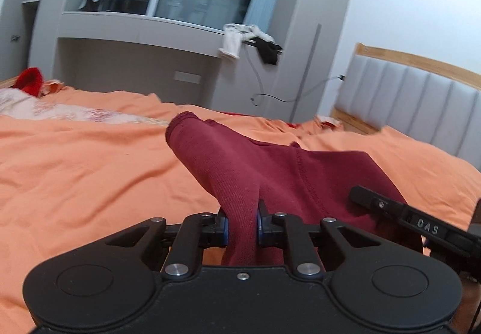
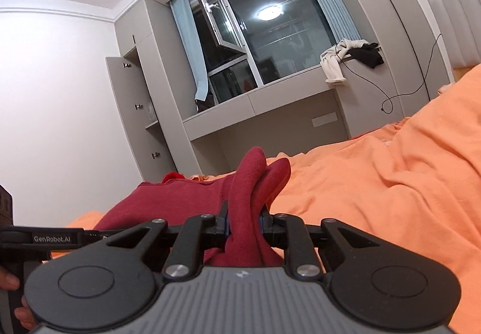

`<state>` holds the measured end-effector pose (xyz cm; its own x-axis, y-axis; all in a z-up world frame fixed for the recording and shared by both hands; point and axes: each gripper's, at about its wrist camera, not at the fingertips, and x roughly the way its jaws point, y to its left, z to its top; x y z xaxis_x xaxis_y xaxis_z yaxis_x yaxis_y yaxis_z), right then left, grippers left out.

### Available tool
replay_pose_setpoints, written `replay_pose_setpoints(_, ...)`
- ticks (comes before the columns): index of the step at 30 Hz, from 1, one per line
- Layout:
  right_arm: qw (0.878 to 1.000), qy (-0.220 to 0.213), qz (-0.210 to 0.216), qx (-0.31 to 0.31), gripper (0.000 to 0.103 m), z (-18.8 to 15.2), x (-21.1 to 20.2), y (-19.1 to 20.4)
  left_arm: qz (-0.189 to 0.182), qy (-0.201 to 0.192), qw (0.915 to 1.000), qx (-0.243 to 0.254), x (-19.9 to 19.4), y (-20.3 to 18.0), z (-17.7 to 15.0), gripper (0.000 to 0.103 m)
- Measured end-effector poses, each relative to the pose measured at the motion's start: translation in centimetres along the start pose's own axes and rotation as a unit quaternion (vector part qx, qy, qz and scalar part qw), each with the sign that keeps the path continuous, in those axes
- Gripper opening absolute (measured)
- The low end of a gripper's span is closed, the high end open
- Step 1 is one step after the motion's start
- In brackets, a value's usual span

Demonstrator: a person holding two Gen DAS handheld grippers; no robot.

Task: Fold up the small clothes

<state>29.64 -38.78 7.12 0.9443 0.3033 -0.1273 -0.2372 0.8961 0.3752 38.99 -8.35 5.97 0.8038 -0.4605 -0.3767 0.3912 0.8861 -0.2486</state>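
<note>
Nearest the left wrist camera, the left hand-held gripper (image 1: 242,224) is pinching a bunched ribbed edge of the dark red garment (image 1: 270,165) between its blue pads, jaws nearly closed on the cloth. The garment is stretching away toward 12 o'clock, its far hem lifting off the orange bed (image 1: 90,159). At 3 o'clock, the right hand-held gripper (image 2: 244,224) is likewise clamping a fold of the same garment, with jaws narrowed around it. Both grippers are pointing slightly downward across the bed. Open bedding is lying at 9 o'clock in the left view. Beyond, a padded headboard (image 1: 415,111) and a window ledge (image 1: 138,21) are bounding the room.
</note>
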Motion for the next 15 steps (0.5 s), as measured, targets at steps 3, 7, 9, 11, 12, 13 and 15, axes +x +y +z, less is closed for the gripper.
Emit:
replay_pose_setpoints(3, 0.999, 0.031, -0.011, 0.000, 0.018, -1.1, 2.0, 0.0, 0.021, 0.032, 0.9991, -0.018, 1.4, 1.3, -0.7, 0.018)
replay_pose_setpoints(7, 0.996, 0.078, -0.049, 0.003, 0.020, -2.4, 3.9, -1.0, 0.049, 0.080, 0.9949, -0.035, 3.0, 2.2, -1.6, 0.024)
replay_pose_setpoints(9, 0.994, 0.090, -0.059, 0.035, 0.029, -2.5, 4.1, -2.2, 0.051, 0.087, 0.9941, -0.040, 3.0, 2.4, -1.8, 0.031)
replay_pose_setpoints(11, 0.991, 0.097, -0.070, 0.051, 0.037, -2.5, 3.9, -3.1, 0.061, 0.090, 0.9933, -0.039, 2.7, 2.3, -1.7, 0.050)
replay_pose_setpoints(12, 0.990, 0.100, -0.077, 0.056, 0.040, -2.6, 3.7, -3.5, 0.067, 0.091, 0.9928, -0.038, 2.4, 2.2, -1.9, 0.061)
replay_pose_setpoints(13, 0.989, 0.103, -0.083, 0.062, 0.044, -2.6, 3.5, -3.7, 0.076, 0.091, 0.9922, -0.038, 2.1, 2.0, -2.1, 0.082)
replay_pose_setpoints(15, 0.988, 0.107, -0.087, 0.073, 0.061, -2.7, 3.1, -4.2, 0.085, 0.085, 0.9922, -0.033, 1.0, 1.4, -2.6, 0.097)
